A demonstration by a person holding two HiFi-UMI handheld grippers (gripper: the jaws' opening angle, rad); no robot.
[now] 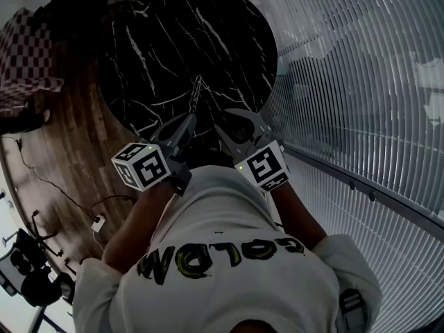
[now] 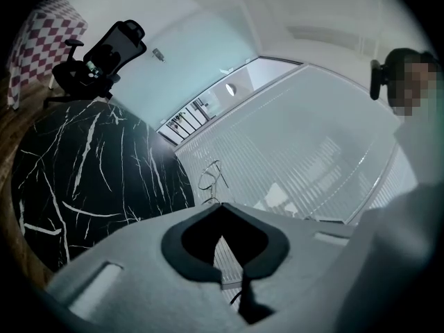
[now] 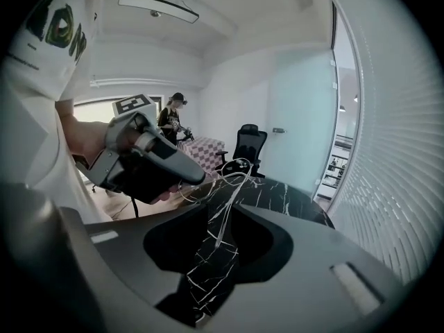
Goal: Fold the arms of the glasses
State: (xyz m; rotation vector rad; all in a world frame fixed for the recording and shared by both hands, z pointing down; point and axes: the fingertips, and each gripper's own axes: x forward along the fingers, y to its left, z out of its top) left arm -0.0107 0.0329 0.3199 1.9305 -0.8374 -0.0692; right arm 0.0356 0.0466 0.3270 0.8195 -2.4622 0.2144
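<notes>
Two grippers are held above a black marble table [image 1: 173, 40]. The left gripper [image 2: 220, 205] is closed on the wire glasses [image 2: 211, 177], whose frame is seen just beyond its jaw tips. The right gripper [image 3: 223, 210] is held with its jaws apart. A thin arm [image 3: 226, 217] of the glasses is seen hanging in the gap between them, apparently untouched by either pad. The left gripper's tip is seen just ahead and left of the right jaws.
</notes>
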